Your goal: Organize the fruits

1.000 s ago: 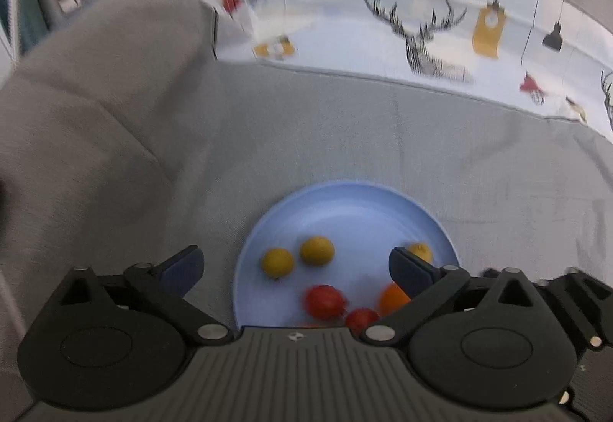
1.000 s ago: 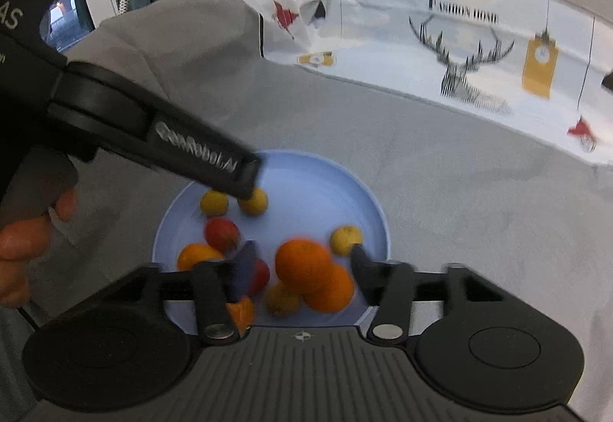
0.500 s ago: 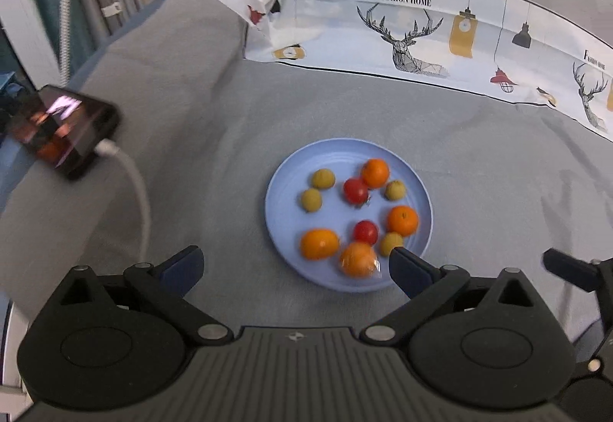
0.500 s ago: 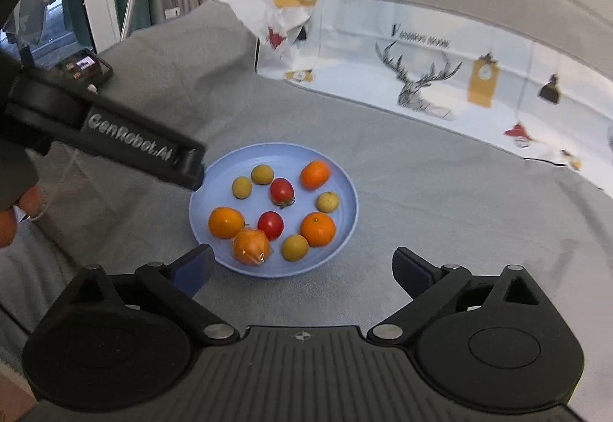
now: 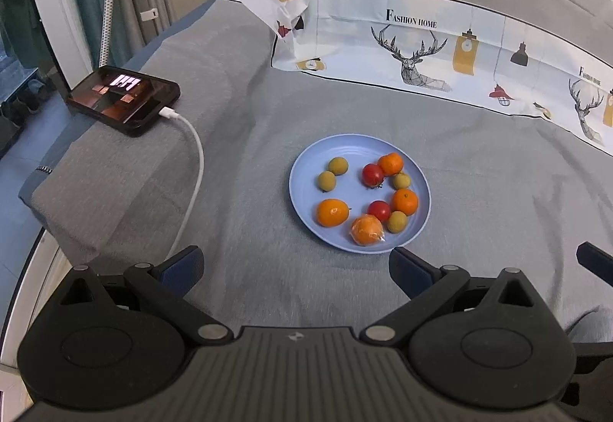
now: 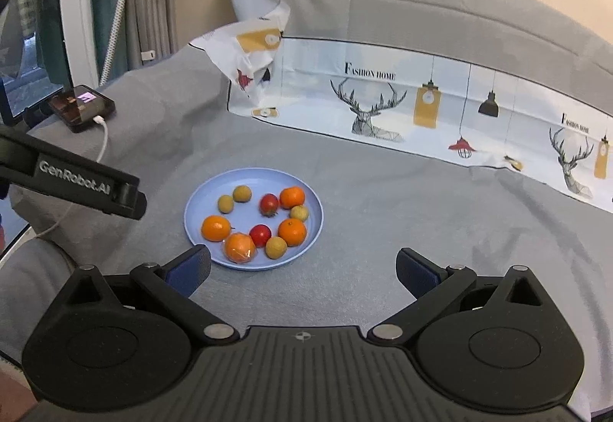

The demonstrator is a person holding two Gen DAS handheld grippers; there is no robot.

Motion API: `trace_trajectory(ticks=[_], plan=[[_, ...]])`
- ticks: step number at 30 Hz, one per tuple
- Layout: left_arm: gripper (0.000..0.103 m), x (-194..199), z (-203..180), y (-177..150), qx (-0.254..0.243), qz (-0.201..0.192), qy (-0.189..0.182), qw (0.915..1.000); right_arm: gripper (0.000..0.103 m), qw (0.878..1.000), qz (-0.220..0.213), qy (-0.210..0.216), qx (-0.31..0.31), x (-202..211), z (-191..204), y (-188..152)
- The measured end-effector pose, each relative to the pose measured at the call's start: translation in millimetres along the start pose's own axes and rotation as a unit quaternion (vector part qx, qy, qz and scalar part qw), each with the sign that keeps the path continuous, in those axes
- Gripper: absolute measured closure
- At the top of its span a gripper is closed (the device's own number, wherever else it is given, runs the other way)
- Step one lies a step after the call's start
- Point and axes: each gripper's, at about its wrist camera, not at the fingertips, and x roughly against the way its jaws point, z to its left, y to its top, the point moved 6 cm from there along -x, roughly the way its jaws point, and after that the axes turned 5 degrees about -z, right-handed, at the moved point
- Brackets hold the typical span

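Observation:
A light blue plate (image 5: 302,188) (image 6: 191,219) lies on the grey bedcover and holds several oranges, two red tomatoes (image 5: 373,174) and several small yellow-green fruits. One orange (image 5: 367,229) (image 6: 240,248) at the plate's near rim has a plastic wrap. My left gripper (image 5: 295,270) is open and empty, above the cover, short of the plate. My right gripper (image 6: 302,270) is open and empty, back from the plate's near right. The left gripper's finger (image 6: 115,192) shows at the left of the right wrist view.
A phone (image 5: 123,99) on a white charging cable (image 5: 191,173) lies on the folded cover at the left. A printed white cloth (image 5: 421,50) with deer runs along the back, against a grey headboard. The bed's left edge drops off near the curtains.
Both grippers have pulled back and up from the plate. The right gripper let go of an orange, which now lies on the plate, and opened wide.

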Motion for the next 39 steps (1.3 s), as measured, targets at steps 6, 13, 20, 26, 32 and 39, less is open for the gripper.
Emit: trace_trajectory(ticks=[6,13,20,26,32,39], plan=[[0.0,7.0,-2.6,-6.2,-0.006,-0.008,0.001,1.0,0.001,1.0,-0.013,-0.004,0.007,10.7,2.0,1.1],[0.0,12.5,-8.5,-8.0,-0.016,-0.019,0.003,0.9997,0.001,1.0,-0.022,-0.014,0.007,18.4,-0.8,2.6],[0.0,12.1,-8.5,-8.4,-0.017,-0.017,0.005,0.9997,0.001,1.0,-0.026,-0.015,0.01,21.1,-0.2,3.0],[0.0,12.8,-8.4,-8.2,-0.021,-0.024,0.009,0.9995,0.001,0.999,-0.026,-0.017,0.01,21.2,1.2,3.4],[0.0,11.2,-8.7,-8.9,-0.022,-0.02,0.011,0.9995,0.001,0.999,-0.026,-0.016,0.011,21.3,0.4,3.9],[0.0,9.8,-6.6,-8.8,-0.021,-0.02,0.017,0.9994,0.001,0.999,-0.025,-0.017,0.01,20.6,0.4,3.8]])
